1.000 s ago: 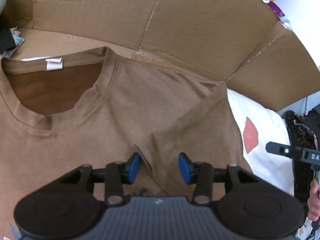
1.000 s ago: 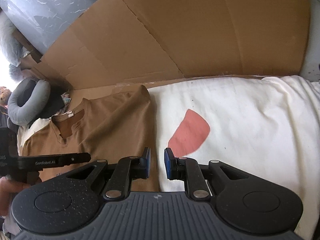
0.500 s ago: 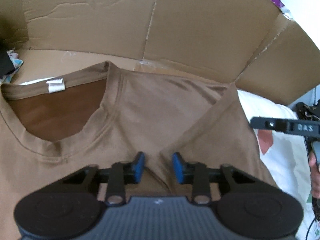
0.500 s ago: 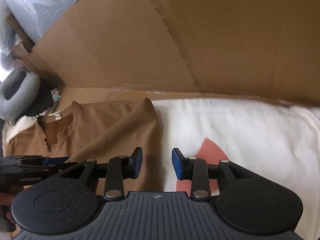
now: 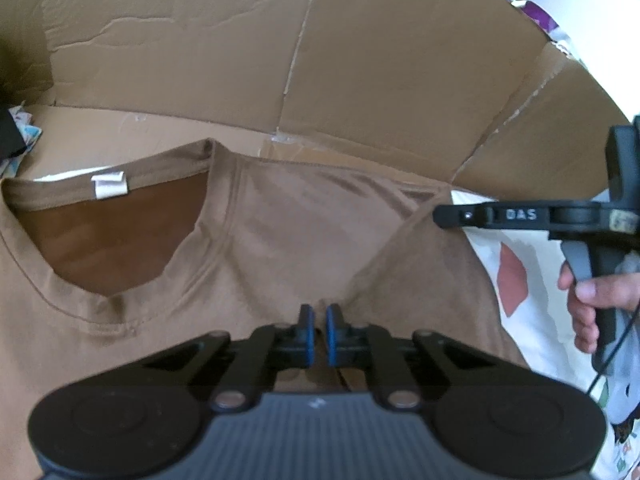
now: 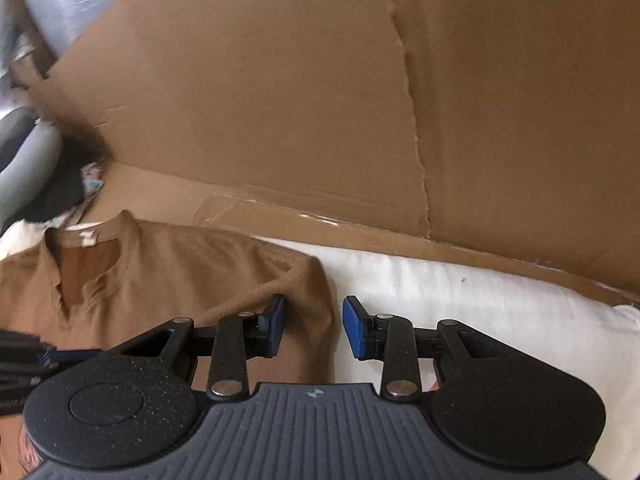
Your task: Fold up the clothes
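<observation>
A brown t-shirt (image 5: 300, 232) lies flat, its collar and white label (image 5: 109, 186) at the left and its right sleeve folded in over the chest. My left gripper (image 5: 319, 330) is shut on a pinch of the shirt's fabric at the sleeve's inner corner, and the cloth puckers toward the pads. In the right wrist view my right gripper (image 6: 313, 326) stands open just above the shirt's (image 6: 180, 264) right edge, with the left finger over brown cloth and the right finger over white sheet. The pads do not press on the cloth. The right gripper's tip (image 5: 440, 216) also shows side-on by the shoulder.
Cardboard walls (image 5: 360, 80) stand behind the shirt and run on to the right (image 6: 280, 100). A white sheet (image 6: 480, 304) with a red patch (image 5: 512, 280) lies under and right of the shirt. A grey neck pillow (image 6: 24, 168) and dark clutter sit far left. A hand (image 5: 588, 292) holds the right gripper.
My left jaws have closed onto the shirt at the sleeve's corner. My right gripper has opened and moved left, from over the red patch to the shirt's right edge.
</observation>
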The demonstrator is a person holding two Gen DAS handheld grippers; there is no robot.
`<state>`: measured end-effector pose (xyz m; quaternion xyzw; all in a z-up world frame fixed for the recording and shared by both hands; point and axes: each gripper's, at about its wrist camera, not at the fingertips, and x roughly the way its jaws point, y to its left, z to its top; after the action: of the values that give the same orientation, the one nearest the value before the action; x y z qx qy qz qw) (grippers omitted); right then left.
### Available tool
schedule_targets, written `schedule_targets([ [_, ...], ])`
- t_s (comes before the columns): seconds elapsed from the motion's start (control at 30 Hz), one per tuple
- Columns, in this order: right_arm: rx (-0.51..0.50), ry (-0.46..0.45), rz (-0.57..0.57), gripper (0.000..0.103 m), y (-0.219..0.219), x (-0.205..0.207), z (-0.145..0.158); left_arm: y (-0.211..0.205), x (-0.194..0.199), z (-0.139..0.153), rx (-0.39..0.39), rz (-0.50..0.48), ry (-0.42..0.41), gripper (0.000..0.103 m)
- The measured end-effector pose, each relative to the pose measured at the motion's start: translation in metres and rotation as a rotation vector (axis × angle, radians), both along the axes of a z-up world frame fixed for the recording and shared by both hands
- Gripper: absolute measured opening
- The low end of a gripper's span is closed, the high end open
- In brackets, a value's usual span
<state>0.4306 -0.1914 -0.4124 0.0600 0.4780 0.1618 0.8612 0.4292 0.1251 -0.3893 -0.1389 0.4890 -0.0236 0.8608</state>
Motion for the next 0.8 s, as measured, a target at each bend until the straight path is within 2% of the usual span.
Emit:
schedule_targets([
  [0.07,-0.027,0.005,0.001,0.034,0.003,0.004,-0.003,-0.001,0.002,0.000,-0.003,0.000,0.001,0.007],
  [0.13,-0.057,0.004,0.002,0.030,0.006,0.006,-0.005,-0.003,0.005,0.000,0.002,-0.005,0.002,0.006],
  [0.17,-0.072,-0.002,-0.001,0.024,0.006,0.006,-0.006,-0.003,0.007,-0.001,0.005,-0.006,0.004,0.006],
  [0.23,-0.099,-0.011,-0.001,0.022,0.008,0.007,-0.008,-0.002,0.009,-0.004,0.007,-0.006,0.011,0.006],
  [0.43,-0.108,0.005,0.005,0.018,0.009,0.016,-0.011,-0.004,0.011,-0.011,0.075,-0.016,0.044,0.003],
  [0.63,-0.104,0.024,0.017,0.019,0.009,0.024,-0.013,-0.008,0.016,-0.013,0.117,-0.033,0.070,0.003],
  [0.73,-0.073,0.021,0.036,0.020,0.001,0.020,-0.006,-0.005,0.019,-0.009,0.102,-0.029,0.087,0.006],
  [0.8,-0.074,0.003,0.056,0.028,-0.003,0.010,0.001,-0.001,0.019,-0.006,0.087,-0.014,0.089,0.010],
])
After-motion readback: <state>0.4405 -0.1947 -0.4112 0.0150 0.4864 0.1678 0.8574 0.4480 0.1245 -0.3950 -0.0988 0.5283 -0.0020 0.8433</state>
